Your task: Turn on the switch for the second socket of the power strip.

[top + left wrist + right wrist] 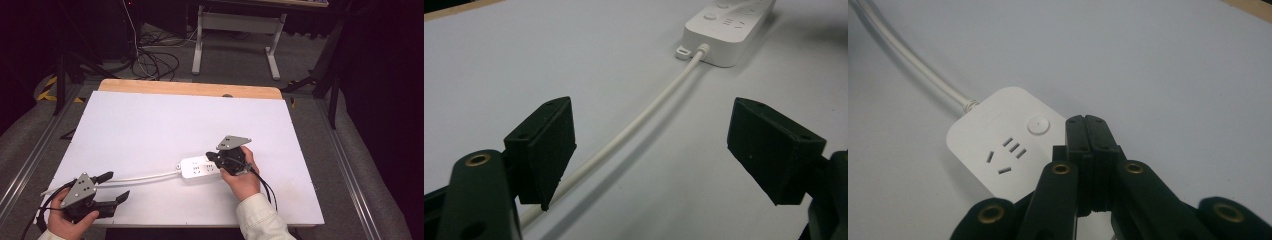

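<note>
A white power strip (199,168) (729,25) (998,145) lies flat on the white table (165,125), right of the middle near the front. Its white cord (140,177) (649,107) (913,65) runs left toward the front left corner. My right gripper (212,158) (1086,120) is shut with nothing between its jaws, and its tips hover over the strip's right part, beside the round button. At the front left, my left gripper (116,186) (651,150) stands open and points along the cord. The cord passes just inside its left jaw.
The table's far edge is bare wood (190,89). Beyond it, on the floor, lie loose black cables (155,62) and the white legs of another desk (235,40). Metal rails (30,155) run along both sides of the table.
</note>
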`<state>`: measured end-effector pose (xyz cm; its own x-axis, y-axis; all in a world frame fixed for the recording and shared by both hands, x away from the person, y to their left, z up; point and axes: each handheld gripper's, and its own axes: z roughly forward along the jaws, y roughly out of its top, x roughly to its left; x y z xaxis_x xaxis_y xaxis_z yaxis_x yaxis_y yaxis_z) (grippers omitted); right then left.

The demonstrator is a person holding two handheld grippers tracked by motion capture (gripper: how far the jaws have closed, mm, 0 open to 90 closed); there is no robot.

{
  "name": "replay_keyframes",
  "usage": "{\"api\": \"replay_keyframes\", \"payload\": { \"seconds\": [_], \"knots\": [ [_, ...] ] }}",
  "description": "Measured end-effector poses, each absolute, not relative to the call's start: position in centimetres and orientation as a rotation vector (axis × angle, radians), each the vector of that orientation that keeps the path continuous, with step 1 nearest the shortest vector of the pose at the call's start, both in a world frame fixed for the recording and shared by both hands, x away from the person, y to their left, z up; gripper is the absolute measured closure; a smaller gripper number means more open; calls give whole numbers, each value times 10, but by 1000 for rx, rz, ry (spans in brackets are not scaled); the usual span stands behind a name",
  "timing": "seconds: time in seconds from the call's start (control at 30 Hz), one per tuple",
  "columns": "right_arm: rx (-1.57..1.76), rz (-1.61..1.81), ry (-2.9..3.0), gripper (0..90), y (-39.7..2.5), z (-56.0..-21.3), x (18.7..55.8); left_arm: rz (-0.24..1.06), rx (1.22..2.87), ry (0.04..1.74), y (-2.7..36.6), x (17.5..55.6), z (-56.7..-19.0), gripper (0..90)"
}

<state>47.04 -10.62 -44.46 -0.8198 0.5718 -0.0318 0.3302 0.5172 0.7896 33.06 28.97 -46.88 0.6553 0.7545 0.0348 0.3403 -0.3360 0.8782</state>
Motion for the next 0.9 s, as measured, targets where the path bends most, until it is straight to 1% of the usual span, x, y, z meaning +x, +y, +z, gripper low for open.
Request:
{"api": "replay_keyframes", "payload": {
  "seconds": [0.9],
  "knots": [
    [797,1171,2433,900,-101,-466,474,566,1916,860,291,330,-468,189]
  ]
}}
